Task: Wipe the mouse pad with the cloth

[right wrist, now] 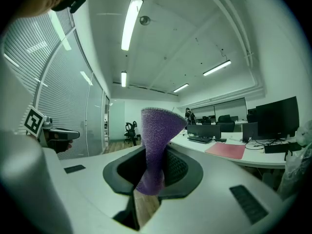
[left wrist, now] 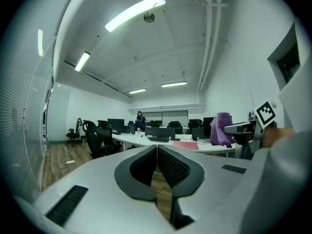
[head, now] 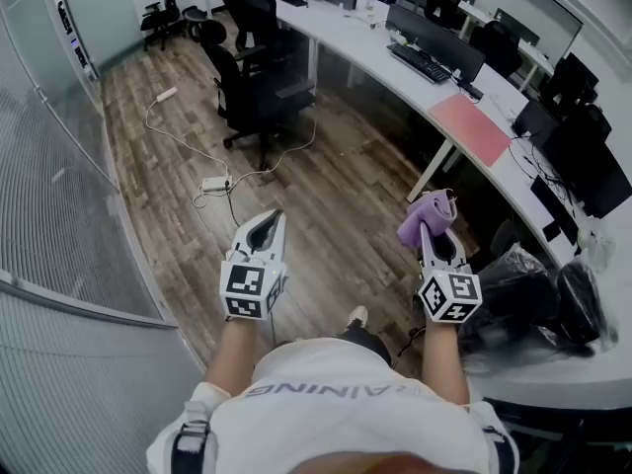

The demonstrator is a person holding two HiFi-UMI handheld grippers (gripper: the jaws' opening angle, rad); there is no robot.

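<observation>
- Carrying the cloth [head: 428, 210] toward the work surface is judged to be the step in hand; no wiping has been started.
- Right gripper [right wrist: 155, 167]: the jaws are seen clenched on the purple cloth, which is pinched at its lower part and stands above them in a loose cone. In the head view it is held in the air at centre right of the frame, over the wooden floor [head: 326, 196].
- Left gripper [left wrist: 157, 152]: the jaws are seen pressed together with nothing between them.
- Mouse pad [head: 472, 126]: a pink rectangular pad is lying flat on the white desk [head: 375, 42] at the upper right of the head view, near the desk's front edge. A keyboard [head: 423, 62] lies beyond it. The pad is well apart from both grippers and is touched by nothing.
- Both grippers are held out ahead of the person, side by side, short of the desk.
- Next move, as judged: the cloth must be brought across to the pad, lowered until its free end is pressed onto the pink surface, and then drawn over it in strokes.
- A firm grip will be needed so that the cloth is not dragged out of the jaws.
- A thin pad is likely to slide under the strokes, so one corner could be pinned with the idle left gripper.
</observation>
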